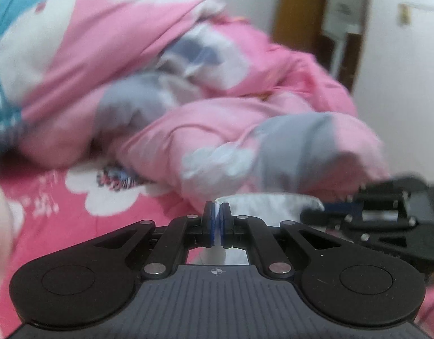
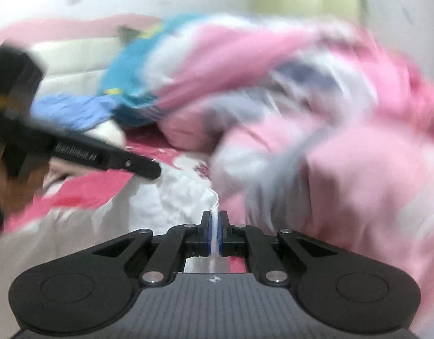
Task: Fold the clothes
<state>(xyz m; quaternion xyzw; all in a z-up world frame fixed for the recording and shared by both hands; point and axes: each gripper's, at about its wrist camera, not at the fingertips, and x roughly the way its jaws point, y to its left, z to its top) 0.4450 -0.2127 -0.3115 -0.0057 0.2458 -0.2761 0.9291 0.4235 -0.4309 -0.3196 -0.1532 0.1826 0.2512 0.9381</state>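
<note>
Pale walls close off the room behind a bed, and in the left wrist view a brown wooden door frame (image 1: 321,25) stands at the far right of that wall. Covering the bed is a bright pink sheet (image 1: 47,226) printed with white flowers, and heaped across it lies a big pink quilt (image 1: 211,130) with grey and white patches, badly blurred in both views. At the far end of the heap a teal cloth (image 2: 129,84) shows, with a light blue cloth (image 2: 72,110) just beside it on the sheet; what kind of clothes these are cannot be told. The left gripper (image 1: 218,220) has its blue-padded jaws pressed together on a thin edge of white cloth (image 1: 273,206), which runs off to the right toward the right gripper (image 1: 386,214), seen side-on and close by at the frame's right edge. In the right wrist view the right gripper (image 2: 215,226) likewise pinches a fold of the same white garment (image 2: 185,197), which spreads forward and left over the sheet, touching the foot of the quilt. From the left of that view the left gripper (image 2: 103,158) reaches in as a dark bar, its tip lying over the white cloth, with the hand behind it too blurred to make out.
</note>
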